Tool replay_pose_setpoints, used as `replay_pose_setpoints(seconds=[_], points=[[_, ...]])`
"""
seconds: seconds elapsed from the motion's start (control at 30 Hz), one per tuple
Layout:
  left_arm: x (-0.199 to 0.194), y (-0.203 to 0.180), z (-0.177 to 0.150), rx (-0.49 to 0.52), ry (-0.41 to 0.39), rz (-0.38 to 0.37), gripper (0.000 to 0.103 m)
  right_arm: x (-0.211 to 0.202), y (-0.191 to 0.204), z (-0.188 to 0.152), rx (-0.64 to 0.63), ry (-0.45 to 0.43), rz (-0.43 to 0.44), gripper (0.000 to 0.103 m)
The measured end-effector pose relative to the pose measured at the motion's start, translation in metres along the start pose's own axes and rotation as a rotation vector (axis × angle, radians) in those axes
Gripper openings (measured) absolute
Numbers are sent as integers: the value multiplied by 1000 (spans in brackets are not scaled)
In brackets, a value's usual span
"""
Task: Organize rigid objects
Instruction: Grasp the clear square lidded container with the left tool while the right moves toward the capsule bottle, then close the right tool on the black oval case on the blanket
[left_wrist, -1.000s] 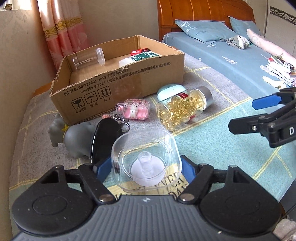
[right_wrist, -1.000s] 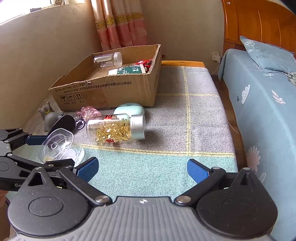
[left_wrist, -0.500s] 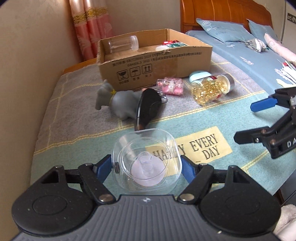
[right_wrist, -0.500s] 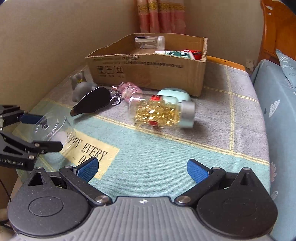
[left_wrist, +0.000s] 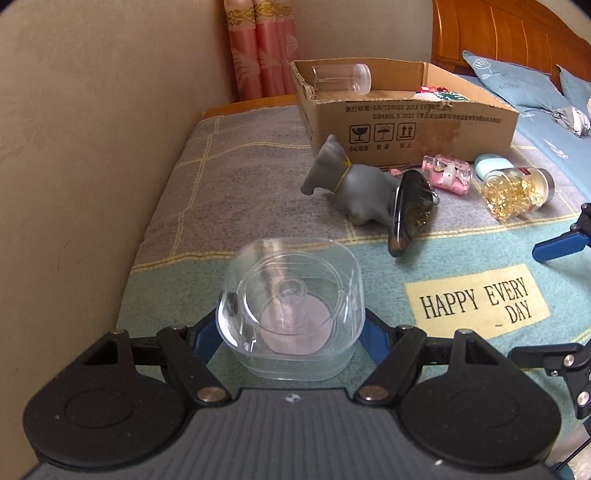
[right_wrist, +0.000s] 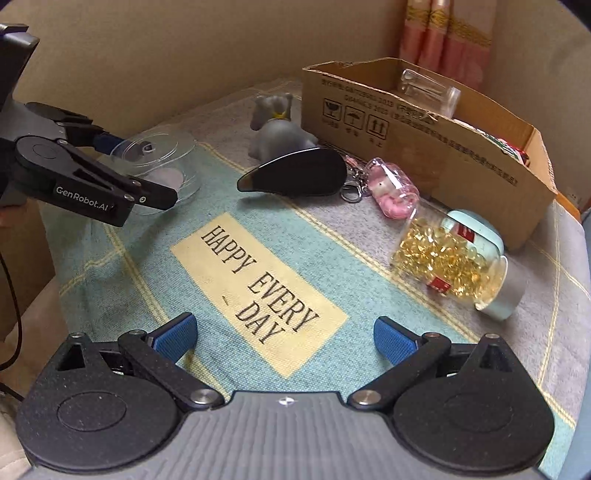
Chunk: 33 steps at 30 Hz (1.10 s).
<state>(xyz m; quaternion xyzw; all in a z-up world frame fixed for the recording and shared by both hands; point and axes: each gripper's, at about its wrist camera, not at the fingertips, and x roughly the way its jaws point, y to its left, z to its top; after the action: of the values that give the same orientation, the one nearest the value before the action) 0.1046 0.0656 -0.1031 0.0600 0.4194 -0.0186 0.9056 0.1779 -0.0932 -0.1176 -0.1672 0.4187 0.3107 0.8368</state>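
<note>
Soft, even daylight fills both views, warm in tone and moderately bright, with no harsh beams. Shadows are faint and short: a soft one lies under the black teardrop-shaped object (right_wrist: 295, 173) and beside the capsule bottle (right_wrist: 450, 264). The clear plastic case (left_wrist: 291, 306) carries pale highlights along its rounded rim, and the capsules glint yellow. Fisheye distortion bends the wall (left_wrist: 92, 147) and the cardboard box (left_wrist: 406, 118) edges, and the corners fall to black vignette. The centre is sharp; printed letters on the blanket (right_wrist: 258, 273) read clearly. Edges look slightly soft.
</note>
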Motion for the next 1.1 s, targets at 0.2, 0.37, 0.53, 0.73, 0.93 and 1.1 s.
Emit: replay_pose_setpoints(seconds=[0.2,0.37,0.53,0.73,0.93,1.1], points=[[5,7,0,-19,-4,-17,83,9,0,13,-45,5,35,103],[8,10,0,-27,-7,-24,88,20,1,27,-53,21,38,103],[9,15,-1,-45,-6,-36,90,25,0,43,-82,9,-8,103],[2,18,2,-50,-28,-49,90,29,-1,65,-148,-42,-24,103],[-3,18,5,-64,-40,-71,90,44,-1,79,-218,-53,-30,103],[-2,18,4,-69,-32,-74,90,51,-1,87,-248,-63,-23,102]])
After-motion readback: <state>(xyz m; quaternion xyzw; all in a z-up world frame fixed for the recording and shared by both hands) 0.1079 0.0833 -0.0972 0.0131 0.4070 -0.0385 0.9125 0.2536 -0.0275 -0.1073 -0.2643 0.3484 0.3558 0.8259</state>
